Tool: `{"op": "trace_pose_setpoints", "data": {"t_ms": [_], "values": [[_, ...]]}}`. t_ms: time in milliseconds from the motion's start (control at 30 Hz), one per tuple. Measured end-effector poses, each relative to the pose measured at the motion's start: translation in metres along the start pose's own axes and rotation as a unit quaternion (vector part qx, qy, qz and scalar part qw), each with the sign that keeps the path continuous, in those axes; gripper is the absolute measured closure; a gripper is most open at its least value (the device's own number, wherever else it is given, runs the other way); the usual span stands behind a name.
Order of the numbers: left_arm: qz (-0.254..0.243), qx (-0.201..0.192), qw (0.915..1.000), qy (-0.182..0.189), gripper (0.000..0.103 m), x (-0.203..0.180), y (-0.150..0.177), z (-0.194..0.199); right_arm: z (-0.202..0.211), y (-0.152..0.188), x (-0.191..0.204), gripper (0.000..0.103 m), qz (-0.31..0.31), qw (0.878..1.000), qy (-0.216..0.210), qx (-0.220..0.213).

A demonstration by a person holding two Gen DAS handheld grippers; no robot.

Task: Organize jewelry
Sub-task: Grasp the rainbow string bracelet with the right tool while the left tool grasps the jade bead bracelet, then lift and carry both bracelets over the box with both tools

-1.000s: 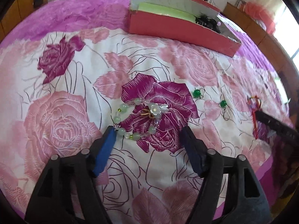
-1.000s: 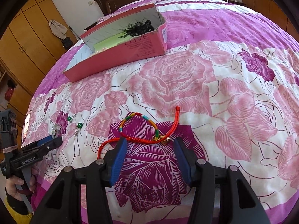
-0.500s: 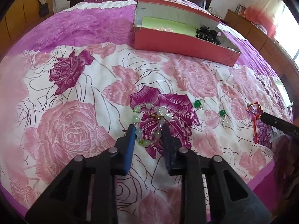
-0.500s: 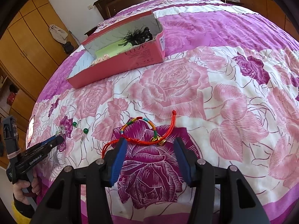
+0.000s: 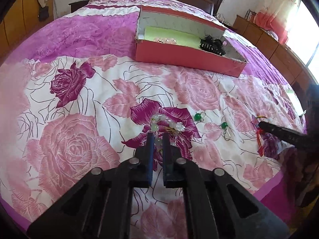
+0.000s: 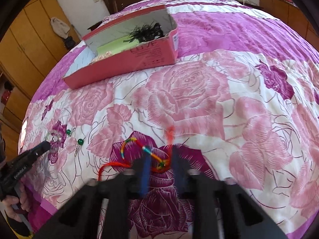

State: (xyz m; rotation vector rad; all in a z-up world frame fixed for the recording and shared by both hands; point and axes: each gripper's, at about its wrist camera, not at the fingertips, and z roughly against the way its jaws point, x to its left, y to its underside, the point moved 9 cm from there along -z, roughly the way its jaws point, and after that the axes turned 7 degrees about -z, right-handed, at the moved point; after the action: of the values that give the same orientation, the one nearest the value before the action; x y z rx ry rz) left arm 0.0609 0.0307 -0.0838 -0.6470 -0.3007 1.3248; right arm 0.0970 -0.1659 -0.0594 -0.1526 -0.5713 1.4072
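My left gripper is shut on the pale green bead bracelet, which hangs from the tips just above the bedspread. My right gripper has narrowed around the red and multicoloured string bracelet; the view is blurred, and a gap still shows between the jaws. Two green bead earrings lie on the bedspread between the two grippers. The open pink box stands farther back and holds a black hair clip and a pink bead bracelet on a green sheet.
The floral bedspread covers the whole bed. The pink box also shows in the right wrist view. Wooden cabinets stand along the right wall and wardrobes along the left. The bed's front edge is close.
My left gripper has closed on the green bead bracelet and lifted it slightly. My right gripper has moved forward over the string bracelet and its jaws have narrowed around it.
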Motion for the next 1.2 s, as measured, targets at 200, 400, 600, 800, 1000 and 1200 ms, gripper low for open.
{"op": "trace_pose_setpoints", "data": {"t_ms": [200,400,600,800,1000,1200], "values": [[-0.009,-0.014,0.9999,0.004,0.103,-0.007,-0.004,0.009,0.013,0.001,0.008,0.096,0.004,0.999,-0.03,-0.021],[-0.022,-0.044,0.9988,0.003,0.103,-0.016,-0.016,0.028,0.038,-0.007,0.017,0.097,0.009,0.997,-0.053,-0.063],[-0.034,-0.077,0.9964,0.005,0.103,-0.026,-0.031,0.048,0.067,-0.016,0.029,0.097,0.019,0.991,-0.076,-0.105],[-0.047,-0.116,0.9921,0.005,0.103,-0.035,-0.053,0.067,0.088,-0.025,0.043,0.097,0.036,0.985,-0.082,-0.145],[-0.065,-0.161,0.9848,-0.004,0.103,-0.045,-0.081,0.08,0.1,-0.04,0.055,0.097,0.049,0.979,-0.083,-0.18],[-0.079,-0.2,0.9764,-0.015,0.103,-0.051,-0.109,0.082,0.107,-0.061,0.067,0.097,0.055,0.972,-0.085,-0.213]]}}
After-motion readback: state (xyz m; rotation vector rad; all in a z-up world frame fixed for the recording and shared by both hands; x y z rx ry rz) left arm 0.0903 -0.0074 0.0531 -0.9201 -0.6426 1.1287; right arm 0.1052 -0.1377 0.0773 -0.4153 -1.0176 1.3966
